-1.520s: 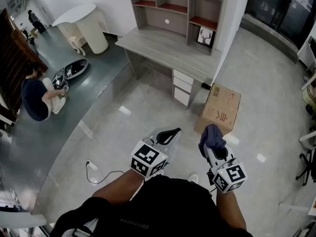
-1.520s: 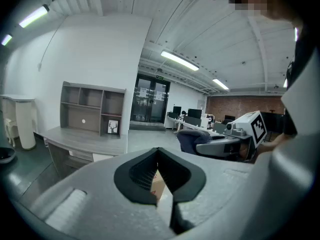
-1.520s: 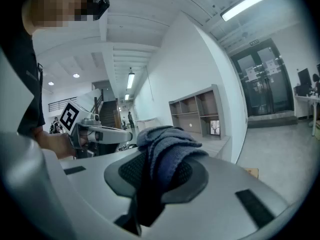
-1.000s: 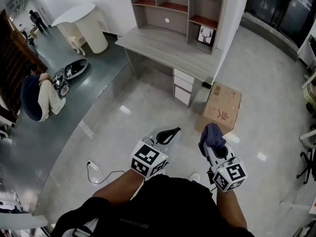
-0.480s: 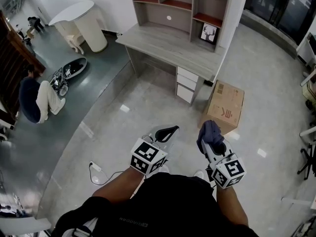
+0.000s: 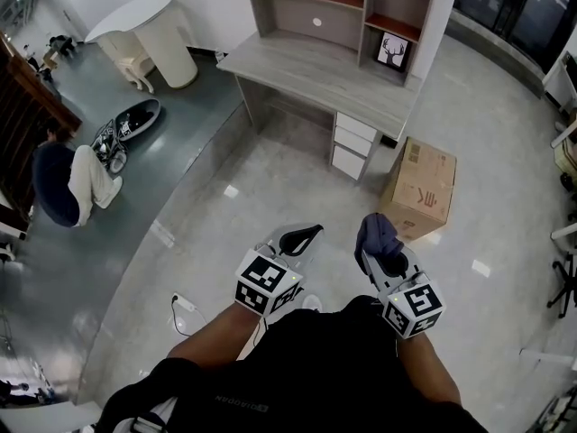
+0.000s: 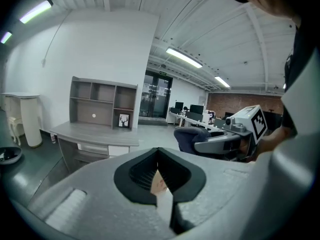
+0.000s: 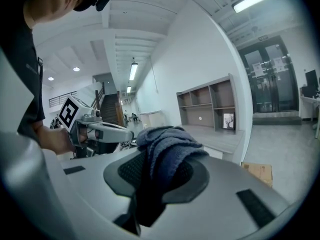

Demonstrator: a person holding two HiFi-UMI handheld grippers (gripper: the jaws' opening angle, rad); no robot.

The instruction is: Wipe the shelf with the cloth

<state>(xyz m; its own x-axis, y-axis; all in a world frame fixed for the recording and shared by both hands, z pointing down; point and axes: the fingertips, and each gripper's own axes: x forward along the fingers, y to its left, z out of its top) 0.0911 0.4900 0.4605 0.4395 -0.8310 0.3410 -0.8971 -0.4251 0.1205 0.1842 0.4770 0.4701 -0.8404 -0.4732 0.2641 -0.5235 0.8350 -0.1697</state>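
Observation:
The grey shelf unit (image 6: 350,7) stands on a grey desk (image 6: 311,72) at the far side of the floor, well ahead of both grippers. A dark blue cloth (image 6: 376,234) is bunched in my right gripper (image 6: 380,246), which is shut on it; the cloth (image 8: 167,151) fills the jaws of the right gripper (image 8: 159,176) in its own view. My left gripper (image 6: 303,234) is held level beside it, shut and holding nothing. The left gripper view shows its pads (image 7: 145,171) meeting at the top, with the shelf (image 7: 102,104) far off.
A cardboard box (image 6: 420,188) sits on the floor right of the desk's drawers (image 6: 353,150). A power strip and cable (image 6: 185,305) lie near my left side. A person (image 6: 65,184) crouches at the far left beside a white round table (image 6: 144,32).
The view has drifted a little, so the desk and box sit further right. Both grippers keep their pose. The crouching person at the left has shifted posture.

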